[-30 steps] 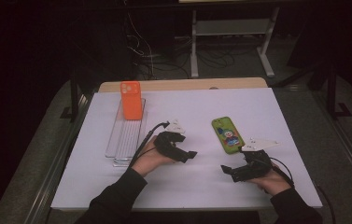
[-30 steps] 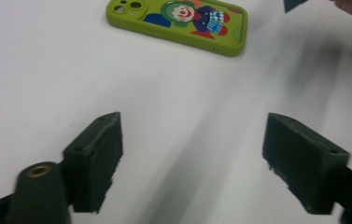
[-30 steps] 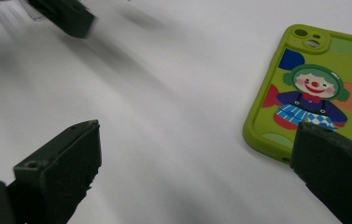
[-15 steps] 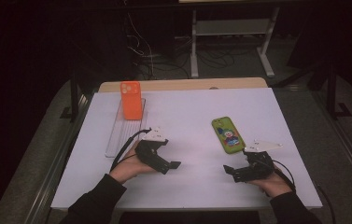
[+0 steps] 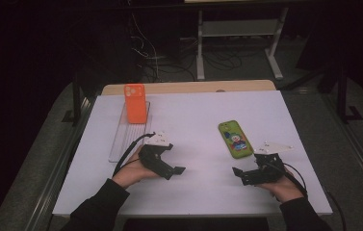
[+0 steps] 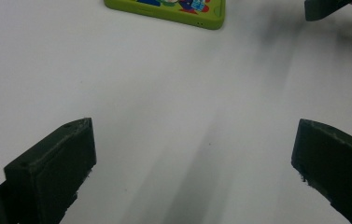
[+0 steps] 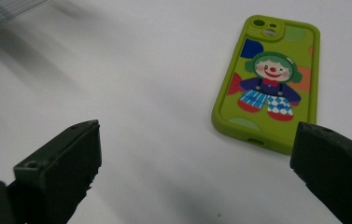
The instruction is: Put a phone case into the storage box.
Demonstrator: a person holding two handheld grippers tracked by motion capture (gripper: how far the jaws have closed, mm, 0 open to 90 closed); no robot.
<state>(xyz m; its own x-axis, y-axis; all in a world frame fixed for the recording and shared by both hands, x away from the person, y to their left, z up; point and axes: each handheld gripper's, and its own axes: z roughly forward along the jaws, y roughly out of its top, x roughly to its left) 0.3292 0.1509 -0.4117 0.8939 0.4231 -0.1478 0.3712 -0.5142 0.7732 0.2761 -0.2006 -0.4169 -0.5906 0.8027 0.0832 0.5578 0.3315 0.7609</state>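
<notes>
A green phone case (image 5: pixel 235 139) with a clown picture lies flat on the white tabletop (image 5: pixel 193 110), right of centre. An orange phone case (image 5: pixel 135 103) stands upright at the far end of a clear ridged tray (image 5: pixel 126 137) on the left. My left gripper (image 5: pixel 180 170) rests low near the front, just right of the tray, jaws pointing right. My right gripper (image 5: pixel 236 172) sits just in front of the green case, jaws pointing left. In the left gripper view my left gripper (image 6: pixel 191 128) is open and empty, and the green case (image 6: pixel 173 8) lies far ahead. My right gripper (image 7: pixel 197 127) is open and empty, with the green case (image 7: pixel 269 79) ahead to the right.
A wooden board (image 5: pixel 188 87) runs along the table's far edge. Dark floor, cables and a metal stand (image 5: pixel 237 33) lie beyond it. A corner of the clear tray (image 7: pixel 5 9) shows in the right gripper view. One jaw of the other gripper (image 6: pixel 323 7) shows in the left gripper view.
My left gripper has drawn back to the left and toward the front edge. The right gripper has barely shifted. Both cases stay where they were.
</notes>
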